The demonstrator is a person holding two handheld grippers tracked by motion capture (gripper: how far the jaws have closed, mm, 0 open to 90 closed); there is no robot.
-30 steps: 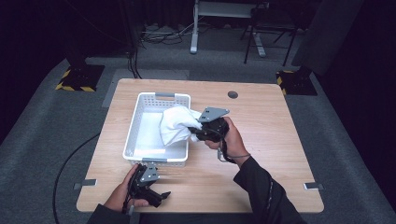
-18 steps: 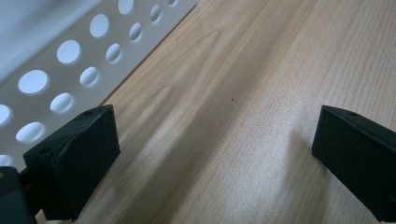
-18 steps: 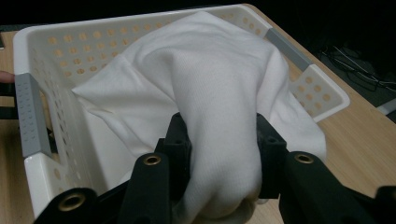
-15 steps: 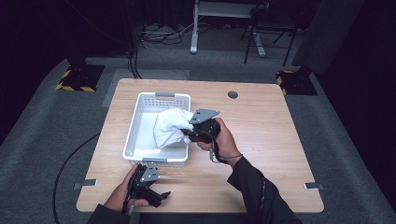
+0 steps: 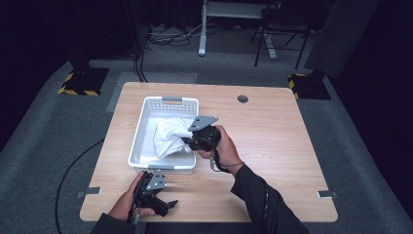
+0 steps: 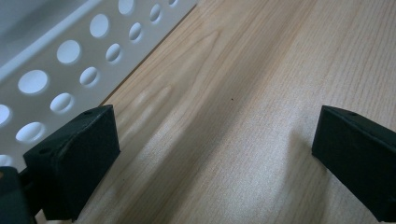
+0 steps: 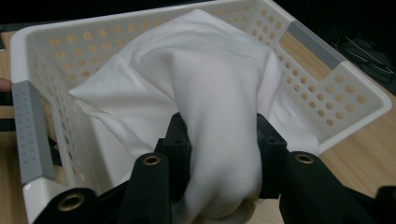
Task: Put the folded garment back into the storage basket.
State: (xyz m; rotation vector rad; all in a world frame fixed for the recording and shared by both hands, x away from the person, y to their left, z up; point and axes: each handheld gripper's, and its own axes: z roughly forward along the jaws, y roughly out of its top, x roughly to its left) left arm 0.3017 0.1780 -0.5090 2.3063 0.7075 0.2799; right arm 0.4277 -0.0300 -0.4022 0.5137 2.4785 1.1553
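On the wooden table [image 5: 282, 141] stands one white basket [image 5: 141, 127] holding one white cloth [image 5: 168, 139]; the right gripper [image 5: 187, 142] is clamped on a fold of it at the basket's right wall, while the left gripper [image 5: 163, 204], jaws apart, rests just before the basket

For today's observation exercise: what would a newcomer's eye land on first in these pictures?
First, the white cloth bunched in the white basket at the table's middle, pinched by the right gripper at the basket's right wall. Then the left gripper, jaws apart over bare wood beside the basket's near end.
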